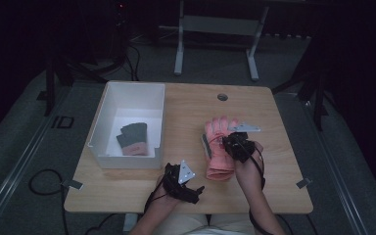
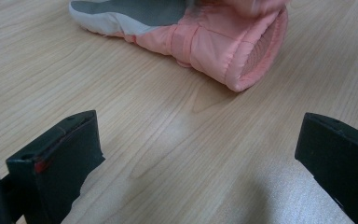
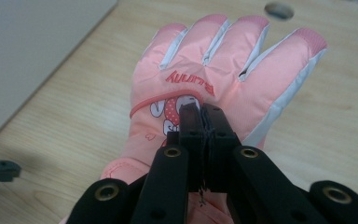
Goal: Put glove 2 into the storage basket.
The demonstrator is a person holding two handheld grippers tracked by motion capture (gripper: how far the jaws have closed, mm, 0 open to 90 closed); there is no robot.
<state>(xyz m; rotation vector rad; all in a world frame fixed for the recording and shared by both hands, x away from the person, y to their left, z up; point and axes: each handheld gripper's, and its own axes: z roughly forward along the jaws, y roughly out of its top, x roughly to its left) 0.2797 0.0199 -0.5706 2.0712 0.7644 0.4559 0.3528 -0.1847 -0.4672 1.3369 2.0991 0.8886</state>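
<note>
Right gripper (image 3: 200,140), jaws pressed together, pinches the pink glove (image 1: 219,147); left gripper (image 1: 183,183) rests spread at seven o'clock. Likely next: lift it toward the white bin (image 1: 103,122).

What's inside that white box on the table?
The white rectangular box holds one dark grey knitted glove with a pinkish cuff, lying flat. Whatever lies beneath that glove is hidden.

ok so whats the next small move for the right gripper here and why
Probably lift the pink glove and carry it toward the white box. The right gripper sits shut on the glove's back, and a grey glove already lies in that box.
</note>
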